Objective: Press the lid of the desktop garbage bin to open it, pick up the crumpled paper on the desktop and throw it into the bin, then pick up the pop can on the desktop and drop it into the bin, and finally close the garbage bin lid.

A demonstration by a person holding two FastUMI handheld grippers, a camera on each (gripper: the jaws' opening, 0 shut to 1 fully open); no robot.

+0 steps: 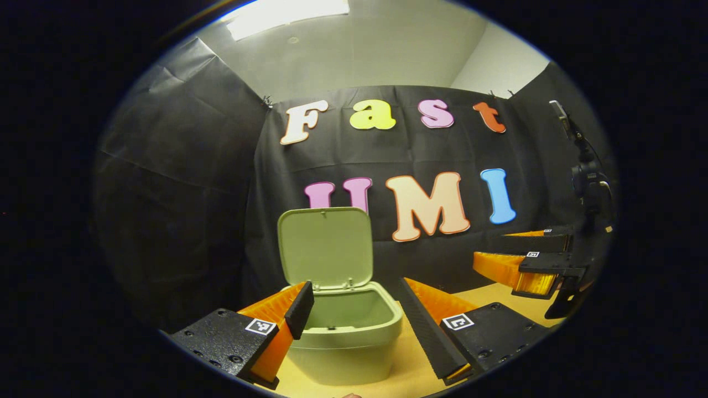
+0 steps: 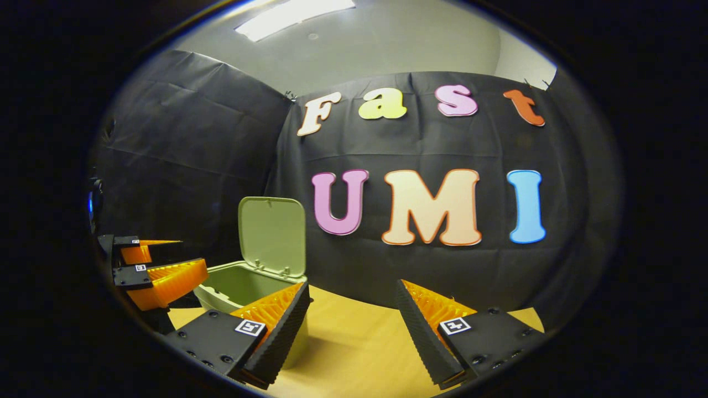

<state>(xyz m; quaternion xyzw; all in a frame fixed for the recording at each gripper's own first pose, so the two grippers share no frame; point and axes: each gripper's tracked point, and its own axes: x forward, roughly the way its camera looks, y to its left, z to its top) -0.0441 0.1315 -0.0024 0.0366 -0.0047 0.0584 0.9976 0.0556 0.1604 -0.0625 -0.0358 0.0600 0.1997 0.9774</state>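
Note:
The pale green desktop bin [image 1: 345, 337] stands on the wooden table [image 1: 410, 369] with its lid [image 1: 326, 249] swung upright. What I see of its inside is bare wall. My left gripper [image 1: 357, 293] hovers just in front of the bin, open, with nothing between its fingers. In the right gripper view the bin [image 2: 235, 284] and its raised lid [image 2: 272, 235] sit at the left. My right gripper [image 2: 352, 287] is open and holds nothing, just right of the bin. Each gripper also appears in the other's view, the right gripper [image 1: 492, 247] and the left gripper [image 2: 192, 253], both open.
Black cloth walls close in the table at the back and sides. A dark stand with a device [image 1: 589, 182] rises at the far right of the left gripper view. Bare tabletop [image 2: 354, 342] stretches right of the bin.

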